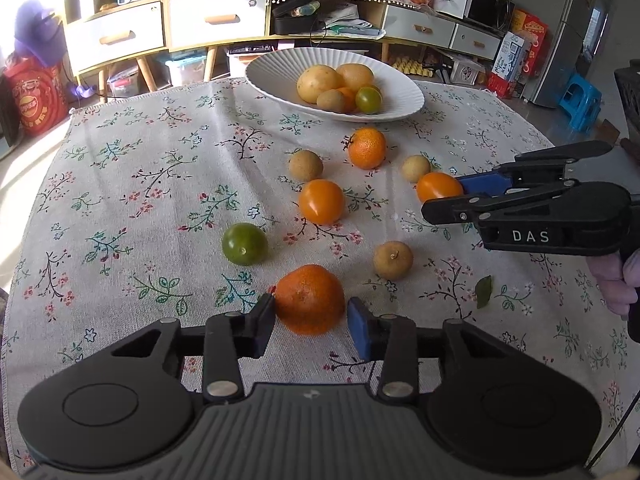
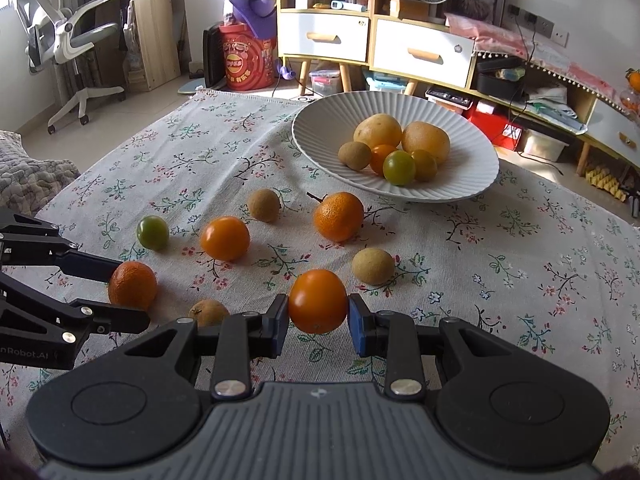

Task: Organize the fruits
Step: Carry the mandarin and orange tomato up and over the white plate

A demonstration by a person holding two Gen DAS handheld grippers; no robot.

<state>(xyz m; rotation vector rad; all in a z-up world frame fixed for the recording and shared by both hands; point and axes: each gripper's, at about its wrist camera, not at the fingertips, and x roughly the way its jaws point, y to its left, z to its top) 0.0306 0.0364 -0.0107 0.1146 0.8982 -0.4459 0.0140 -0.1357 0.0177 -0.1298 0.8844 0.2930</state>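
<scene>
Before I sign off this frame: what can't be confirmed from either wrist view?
- Left gripper around the mandarin: right pad looks just short of the peel; contact unclear. Its underside is hidden.
- Right gripper on the smooth orange fruit: whether lifted or resting on the tablecloth is unclear.
- White bowl: the orange piece is mostly hidden by potatoes; type unclear.

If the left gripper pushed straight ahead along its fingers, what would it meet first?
The mandarin already sitting between the left gripper's pads; beyond it, probably the smooth orange tomato, though depth is unclear.
</scene>
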